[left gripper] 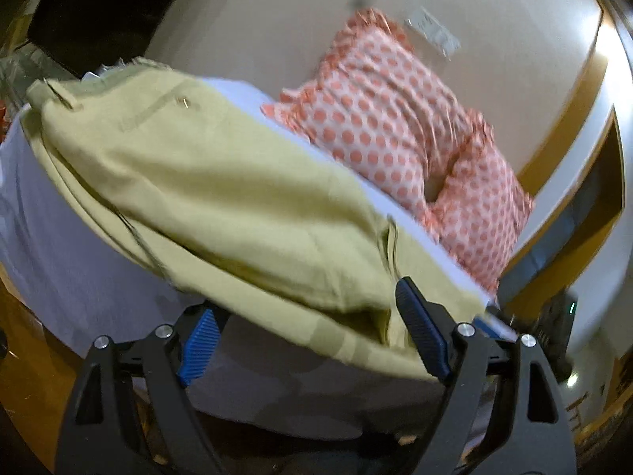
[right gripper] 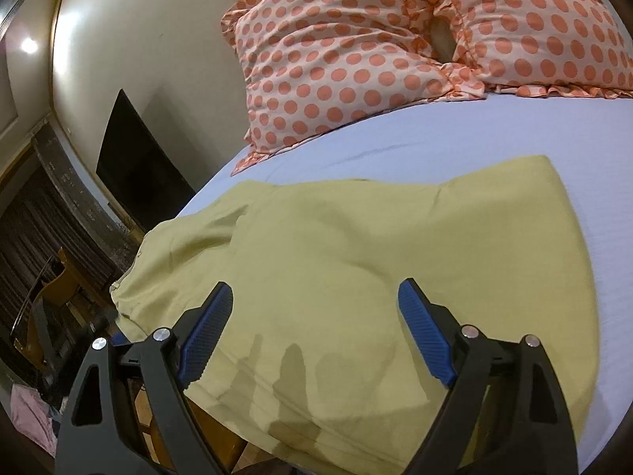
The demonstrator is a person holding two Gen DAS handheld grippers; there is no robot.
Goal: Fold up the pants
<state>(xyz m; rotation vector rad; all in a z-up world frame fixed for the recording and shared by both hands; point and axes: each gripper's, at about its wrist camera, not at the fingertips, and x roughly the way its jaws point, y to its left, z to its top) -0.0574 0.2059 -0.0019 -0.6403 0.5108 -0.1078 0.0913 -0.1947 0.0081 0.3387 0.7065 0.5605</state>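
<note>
Yellow-green pants (left gripper: 205, 182) lie folded in layers on a pale lilac bed sheet (left gripper: 51, 245); a back pocket with a button shows at their far left end. My left gripper (left gripper: 312, 308) is open at the pants' near edge, with cloth lying between the blue pads (left gripper: 423, 328) and over the left one. In the right wrist view the same pants (right gripper: 376, 261) spread across the sheet (right gripper: 494, 146) and hang over the bed's edge. My right gripper (right gripper: 316, 308) is open just above them and holds nothing.
Two pillows with orange dots (left gripper: 399, 134) lie at the head of the bed; they also show in the right wrist view (right gripper: 356, 43). A dark screen (right gripper: 138, 174) stands by the wall at left. A wooden chair (right gripper: 55, 285) stands beside the bed.
</note>
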